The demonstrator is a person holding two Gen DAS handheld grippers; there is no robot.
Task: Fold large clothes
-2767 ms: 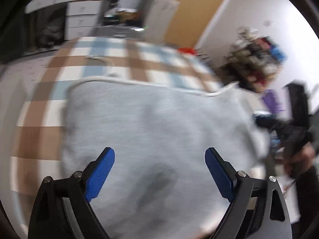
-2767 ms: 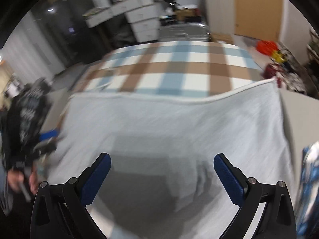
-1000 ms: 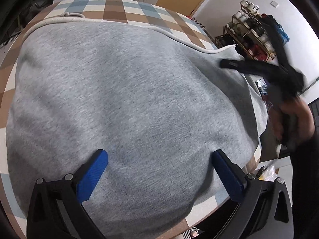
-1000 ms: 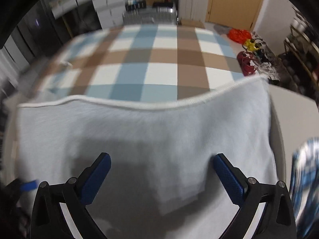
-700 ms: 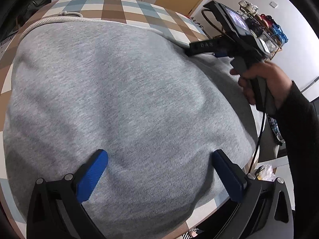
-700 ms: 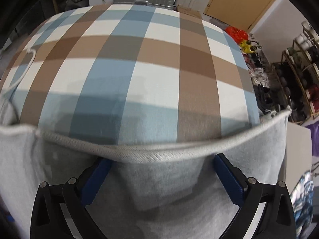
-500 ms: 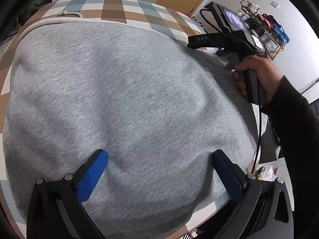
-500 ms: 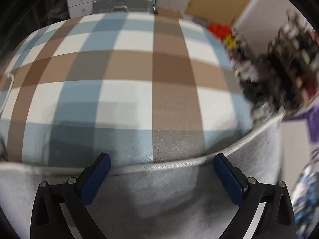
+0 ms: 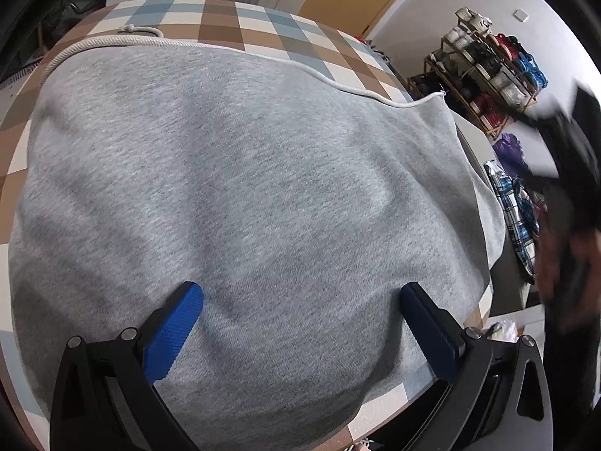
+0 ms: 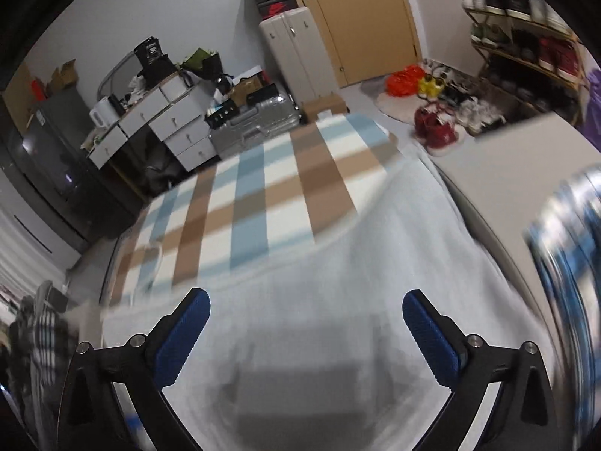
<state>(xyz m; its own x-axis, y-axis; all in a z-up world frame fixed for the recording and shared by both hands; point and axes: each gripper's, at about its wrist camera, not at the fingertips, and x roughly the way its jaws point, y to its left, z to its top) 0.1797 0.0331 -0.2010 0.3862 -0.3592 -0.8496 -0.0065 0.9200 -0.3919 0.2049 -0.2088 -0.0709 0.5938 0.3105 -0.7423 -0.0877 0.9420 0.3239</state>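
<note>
A large grey sweat garment (image 9: 244, 188) lies spread flat over a table with a blue, brown and white checked cloth (image 9: 225, 18). Its white drawstring (image 9: 135, 32) curls at the far left hem. My left gripper (image 9: 300, 293) hovers open over the garment's near part, with nothing between its blue pads. My right gripper (image 10: 306, 297) hangs above the garment (image 10: 375, 263) near its right side; its jaws are opening and hold nothing. In the left wrist view the hand with that gripper (image 9: 563, 225) is a blur at the right edge, off the cloth.
A shoe rack (image 9: 484, 71) stands beyond the table's right side, with a blue plaid garment (image 9: 514, 206) below it. A silver suitcase (image 10: 251, 124), white drawers (image 10: 161, 120) and a wooden door (image 10: 364, 18) lie beyond the far edge. A grey surface (image 10: 526, 158) adjoins on the right.
The right gripper has drawn back from the garment's far right hem, up and to the right, and rolled. The left gripper has stayed put and the garment lies flat.
</note>
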